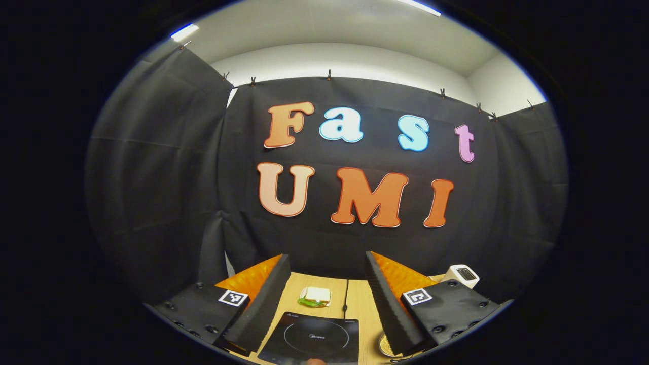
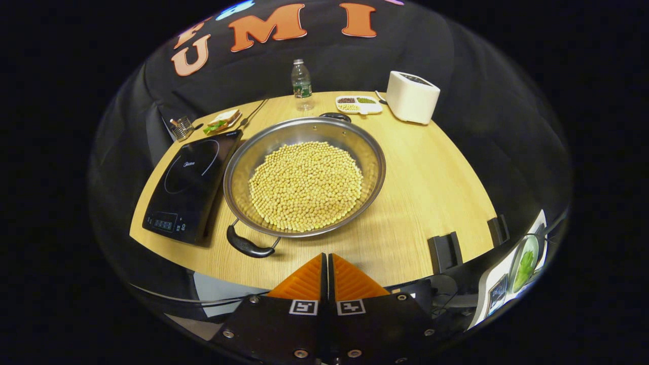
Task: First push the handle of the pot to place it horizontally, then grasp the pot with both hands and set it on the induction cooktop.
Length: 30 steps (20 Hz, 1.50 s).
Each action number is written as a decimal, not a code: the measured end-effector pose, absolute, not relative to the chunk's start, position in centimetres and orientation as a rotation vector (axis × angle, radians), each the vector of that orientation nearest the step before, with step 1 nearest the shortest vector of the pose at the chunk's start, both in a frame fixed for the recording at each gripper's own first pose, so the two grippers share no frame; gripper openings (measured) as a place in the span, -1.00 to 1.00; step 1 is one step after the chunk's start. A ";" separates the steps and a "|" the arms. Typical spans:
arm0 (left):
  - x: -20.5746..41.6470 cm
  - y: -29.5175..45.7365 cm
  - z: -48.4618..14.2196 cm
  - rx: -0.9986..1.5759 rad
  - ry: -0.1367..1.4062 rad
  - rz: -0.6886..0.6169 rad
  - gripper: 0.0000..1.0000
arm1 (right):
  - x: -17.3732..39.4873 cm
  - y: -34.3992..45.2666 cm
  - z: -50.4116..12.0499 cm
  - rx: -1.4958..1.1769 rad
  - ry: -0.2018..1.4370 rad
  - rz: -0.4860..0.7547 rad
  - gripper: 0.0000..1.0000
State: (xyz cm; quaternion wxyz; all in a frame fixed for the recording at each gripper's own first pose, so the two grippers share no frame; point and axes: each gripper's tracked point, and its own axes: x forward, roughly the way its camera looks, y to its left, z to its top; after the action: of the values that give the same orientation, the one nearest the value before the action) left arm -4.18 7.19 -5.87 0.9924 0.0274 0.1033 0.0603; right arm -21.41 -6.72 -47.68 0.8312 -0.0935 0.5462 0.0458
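Your right gripper, fingers closed on nothing, faces the pot; left gripper gapes wide. Shove the seven-o'clock handle hard and beans spill

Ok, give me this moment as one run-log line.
left gripper: open, above cooktop | right gripper: shut, empty, near pot handle | pot: on table beside cooktop, full of beans

The pot sits on the table, just right of the cooktop.
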 end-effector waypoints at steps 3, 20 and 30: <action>-4.8 8.9 -6.5 0.069 0.219 0.162 0.89 | -22.1 -5.9 -49.2 -0.237 1.201 0.135 -1.00; -7.0 17.5 -5.7 0.081 0.205 0.322 0.89 | -22.9 0.7 -52.7 -0.361 1.287 0.317 -1.00; -7.3 18.8 -5.7 0.082 0.203 0.350 0.89 | -22.1 1.8 -53.2 -0.376 1.284 0.345 -1.00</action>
State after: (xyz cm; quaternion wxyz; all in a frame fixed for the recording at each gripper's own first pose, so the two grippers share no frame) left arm -7.31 18.85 -5.68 0.9788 0.0409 0.1006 0.1737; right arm -22.09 1.83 -53.24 0.7707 -0.1735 0.5921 0.1589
